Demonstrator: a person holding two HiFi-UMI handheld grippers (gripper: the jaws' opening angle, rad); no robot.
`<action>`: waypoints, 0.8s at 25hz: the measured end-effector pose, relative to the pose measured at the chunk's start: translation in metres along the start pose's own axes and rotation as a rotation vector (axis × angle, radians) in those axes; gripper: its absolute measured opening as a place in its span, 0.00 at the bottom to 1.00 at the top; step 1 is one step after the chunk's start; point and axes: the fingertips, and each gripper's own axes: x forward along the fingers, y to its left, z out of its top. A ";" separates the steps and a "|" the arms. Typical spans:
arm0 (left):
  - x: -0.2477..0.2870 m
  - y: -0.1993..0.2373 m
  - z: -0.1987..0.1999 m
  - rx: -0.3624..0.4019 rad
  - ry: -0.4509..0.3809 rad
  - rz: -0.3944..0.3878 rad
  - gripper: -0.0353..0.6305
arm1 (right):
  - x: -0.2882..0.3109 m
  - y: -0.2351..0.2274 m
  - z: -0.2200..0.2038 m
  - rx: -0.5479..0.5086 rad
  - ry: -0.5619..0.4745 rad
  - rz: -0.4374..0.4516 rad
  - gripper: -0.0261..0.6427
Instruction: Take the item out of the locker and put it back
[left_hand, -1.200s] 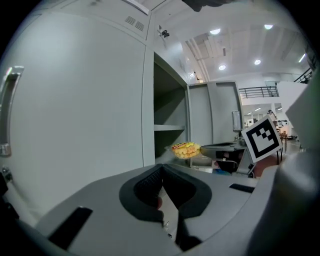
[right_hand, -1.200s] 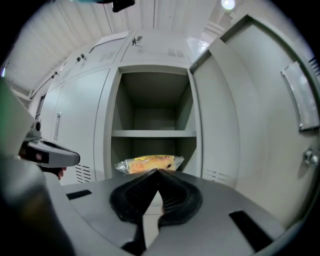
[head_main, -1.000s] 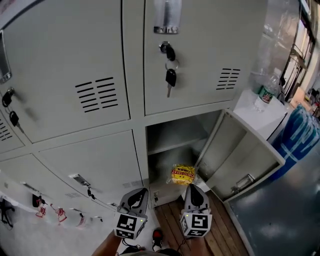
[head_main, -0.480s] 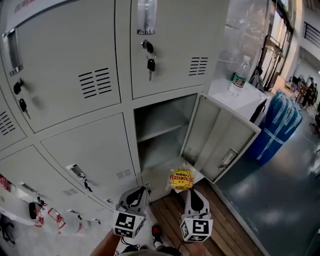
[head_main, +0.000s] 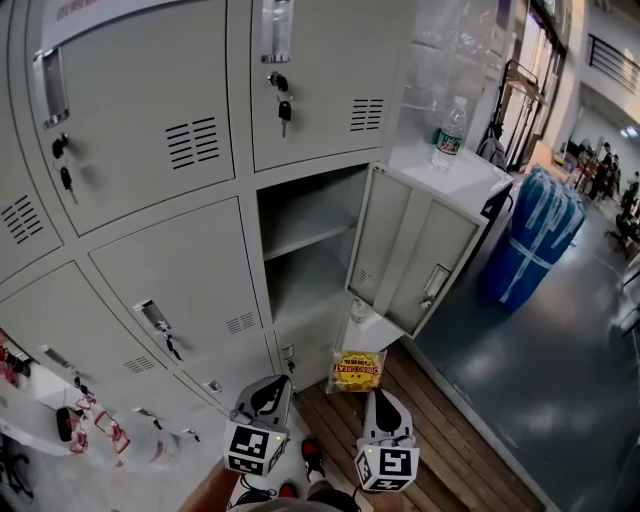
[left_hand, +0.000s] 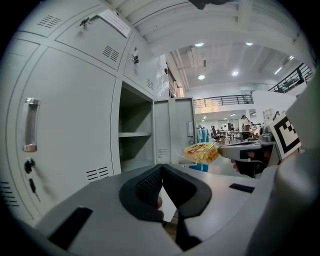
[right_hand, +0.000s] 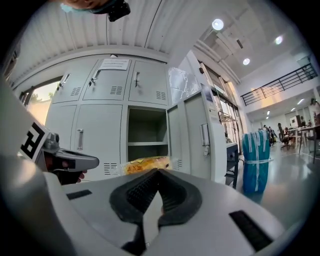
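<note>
The open locker (head_main: 300, 262) is in the middle of the grey locker bank, with a shelf inside and its door (head_main: 408, 255) swung out to the right. A yellow snack packet (head_main: 357, 370) hangs in front of and below the opening, outside the locker. My right gripper (head_main: 376, 395) is shut on its near edge; in the right gripper view the packet (right_hand: 146, 164) sticks out past the closed right gripper (right_hand: 159, 172). My left gripper (head_main: 270, 392) sits beside it to the left, shut and empty. In the left gripper view the left gripper (left_hand: 161, 171) faces the locker, with the packet (left_hand: 201, 151) to its right.
A water bottle (head_main: 447, 132) stands on a white top right of the lockers. A blue wrapped bundle (head_main: 530, 235) stands on the grey floor further right. Keys (head_main: 283, 105) hang from the door above. A wooden floor strip (head_main: 445, 440) runs below the open door.
The right gripper has drawn the packet out of the locker mouth, back and down toward me. Both grippers have pulled away from the lockers, and the view has swung right.
</note>
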 end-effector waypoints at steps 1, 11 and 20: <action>-0.003 -0.003 -0.002 0.001 0.003 -0.001 0.09 | -0.006 0.000 -0.003 0.004 0.004 -0.004 0.06; -0.016 -0.014 -0.004 0.010 -0.002 -0.003 0.09 | -0.030 -0.003 -0.013 0.023 0.012 -0.023 0.06; -0.012 -0.012 0.000 0.013 -0.013 0.028 0.09 | -0.029 -0.005 -0.010 0.022 0.006 -0.018 0.06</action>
